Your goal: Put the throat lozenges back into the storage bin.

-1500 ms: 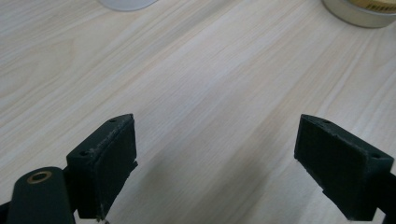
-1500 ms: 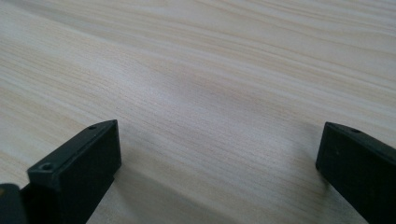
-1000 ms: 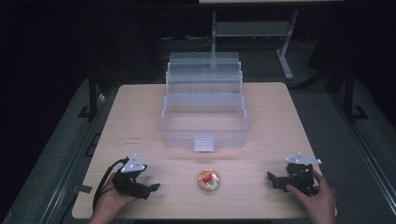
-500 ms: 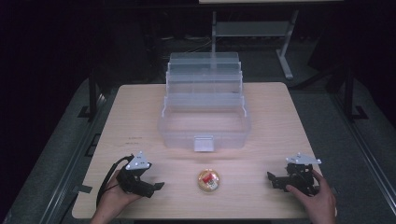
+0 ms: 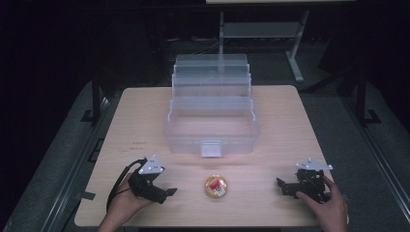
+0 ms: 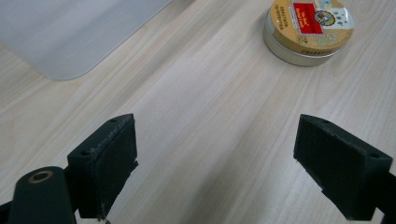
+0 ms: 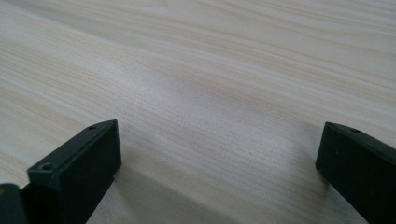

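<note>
One pale wooden worktop (image 5: 145, 116) carried everything, its near edge at the bottom of the high view where the person's forearms came in. Bare wood lay open along both side edges and across the near strip.

A clear plastic tiered organiser box (image 5: 212, 108) stood at the middle of the worktop, its stepped trays rising toward the far edge and its front latch facing the person. In the left gripper view a frosted, rounded corner of it (image 6: 70, 32) showed at the upper left, well apart from the jaws.

The left hand-held gripper (image 5: 164, 192) lay low near the near-left edge, held in the left hand (image 5: 124, 207), its cable looping beside it. Its jaws stood spread wide over bare wood, pinching nothing, and pointed toward the worktop's middle.

The right hand-held gripper (image 5: 281, 186) sat near the near-right corner in the right hand (image 5: 329, 208). Its jaws were likewise spread wide, with only wood grain between them.

A small round tin (image 5: 216, 187) with a gold lid and red label rested between the two grippers, just in front of the box's latch and apart from it. In the left gripper view the tin (image 6: 306, 28) lay ahead and right of the jaws, untouched.
</note>
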`<state>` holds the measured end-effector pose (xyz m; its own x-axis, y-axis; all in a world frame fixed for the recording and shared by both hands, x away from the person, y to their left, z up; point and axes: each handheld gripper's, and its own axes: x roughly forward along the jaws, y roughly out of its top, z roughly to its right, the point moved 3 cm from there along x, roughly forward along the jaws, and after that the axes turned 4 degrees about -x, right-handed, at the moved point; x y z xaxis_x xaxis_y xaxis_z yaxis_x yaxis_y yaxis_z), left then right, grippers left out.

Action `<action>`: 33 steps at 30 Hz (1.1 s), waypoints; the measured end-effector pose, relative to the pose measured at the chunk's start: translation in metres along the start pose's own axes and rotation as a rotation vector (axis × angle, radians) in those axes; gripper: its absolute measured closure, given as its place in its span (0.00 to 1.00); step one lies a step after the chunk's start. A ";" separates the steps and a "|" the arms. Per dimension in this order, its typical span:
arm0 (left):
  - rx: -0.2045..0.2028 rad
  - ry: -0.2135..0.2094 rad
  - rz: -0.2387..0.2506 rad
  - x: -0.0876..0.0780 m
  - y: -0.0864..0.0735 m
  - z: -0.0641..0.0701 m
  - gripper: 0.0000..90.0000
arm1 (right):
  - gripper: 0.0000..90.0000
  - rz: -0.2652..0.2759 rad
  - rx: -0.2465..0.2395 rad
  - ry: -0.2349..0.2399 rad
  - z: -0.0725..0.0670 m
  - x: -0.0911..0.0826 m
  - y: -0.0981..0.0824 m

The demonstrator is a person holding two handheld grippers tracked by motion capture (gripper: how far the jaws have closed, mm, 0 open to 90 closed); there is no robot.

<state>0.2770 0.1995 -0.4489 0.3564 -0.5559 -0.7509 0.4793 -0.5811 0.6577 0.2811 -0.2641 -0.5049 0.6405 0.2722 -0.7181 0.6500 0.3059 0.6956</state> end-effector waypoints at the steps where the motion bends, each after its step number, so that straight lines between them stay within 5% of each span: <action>1: 0.001 -0.002 -0.001 0.000 0.001 0.001 0.14 | 0.00 0.000 0.000 0.000 0.000 0.000 0.000; 33: 0.073 -0.061 -0.008 0.020 0.030 0.021 0.14 | 0.00 0.000 0.000 0.000 0.000 0.000 0.000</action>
<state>0.2821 0.1587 -0.4424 0.3022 -0.5846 -0.7530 0.4212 -0.6267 0.6556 0.2811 -0.2641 -0.5049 0.6403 0.2722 -0.7183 0.6502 0.3057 0.6955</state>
